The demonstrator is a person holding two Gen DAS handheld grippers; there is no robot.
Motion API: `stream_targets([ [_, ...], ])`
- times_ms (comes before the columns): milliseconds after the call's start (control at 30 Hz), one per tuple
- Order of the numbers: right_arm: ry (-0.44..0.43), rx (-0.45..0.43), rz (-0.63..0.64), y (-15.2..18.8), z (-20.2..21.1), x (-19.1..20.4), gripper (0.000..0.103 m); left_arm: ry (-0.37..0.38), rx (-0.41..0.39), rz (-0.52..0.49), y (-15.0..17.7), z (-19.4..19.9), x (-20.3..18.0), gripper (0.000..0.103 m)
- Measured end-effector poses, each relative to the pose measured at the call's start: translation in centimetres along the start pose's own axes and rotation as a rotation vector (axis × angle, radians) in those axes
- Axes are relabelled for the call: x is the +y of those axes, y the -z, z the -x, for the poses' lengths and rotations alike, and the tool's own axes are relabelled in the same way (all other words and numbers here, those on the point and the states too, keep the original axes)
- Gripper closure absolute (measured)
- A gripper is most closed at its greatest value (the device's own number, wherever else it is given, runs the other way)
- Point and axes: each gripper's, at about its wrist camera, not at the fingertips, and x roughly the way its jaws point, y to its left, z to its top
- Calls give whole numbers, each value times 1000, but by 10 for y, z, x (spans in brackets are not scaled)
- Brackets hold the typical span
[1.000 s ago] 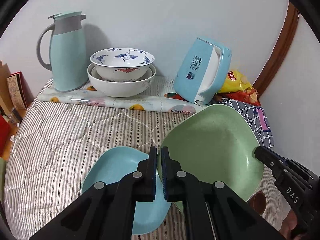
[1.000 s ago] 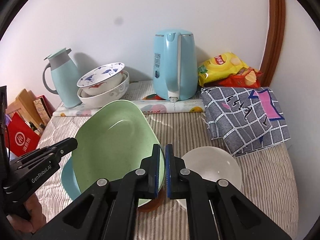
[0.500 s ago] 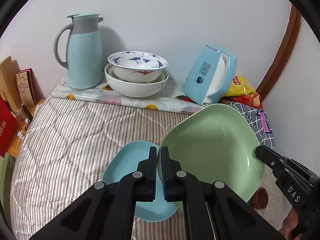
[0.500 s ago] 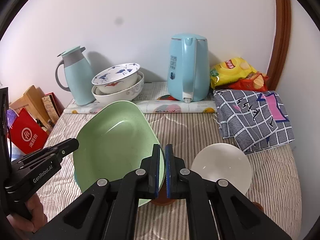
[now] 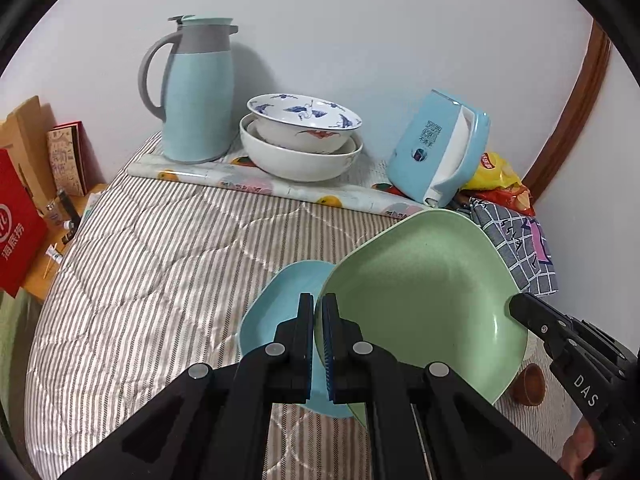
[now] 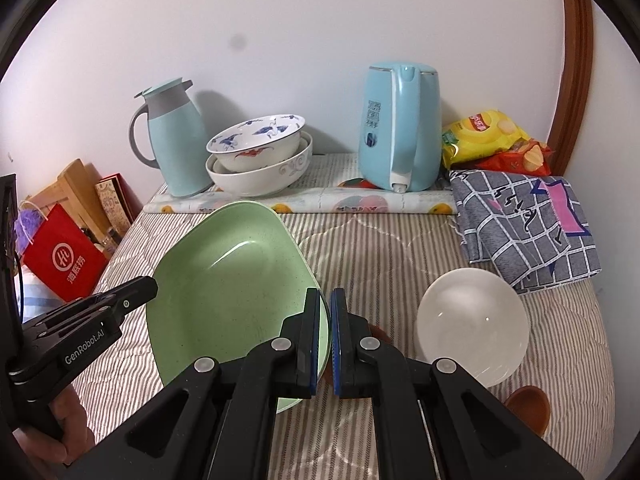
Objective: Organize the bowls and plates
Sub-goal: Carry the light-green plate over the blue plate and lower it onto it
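A green squarish plate (image 5: pixel 424 312) (image 6: pixel 232 288) is held tilted above the striped bed between both grippers. My left gripper (image 5: pixel 318 308) is shut on its near-left rim. My right gripper (image 6: pixel 325 304) is shut on its right rim. A light blue plate (image 5: pixel 280 304) lies on the bed under the green one's left side. A white bowl (image 6: pixel 472 324) sits on the bed right of my right gripper. A blue-patterned bowl (image 5: pixel 304 122) (image 6: pixel 256 140) is nested in a larger white bowl (image 5: pixel 298 156) at the back.
A teal thermos jug (image 5: pixel 196 92) and a light blue kettle (image 6: pixel 396 124) stand at the back by the wall. Snack bags (image 6: pixel 496 140) and a checked cloth (image 6: pixel 524 224) lie at the right. A small brown cup (image 6: pixel 526 406) sits near right. A red bag (image 6: pixel 64 260) is off the left edge.
Both grippers have carried the green plate to the right; the scene has shifted right in both views. It now covers more of the blue plate. The grips are unchanged.
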Motion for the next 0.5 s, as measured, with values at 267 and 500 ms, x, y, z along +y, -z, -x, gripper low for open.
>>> stream_targets([
  [267, -23, 18, 20, 1, -13, 14, 98, -20, 7, 30, 1, -4, 16, 98],
  [500, -35, 31, 35, -3, -26, 23, 98, -35, 13, 47, -3, -13, 26, 98],
])
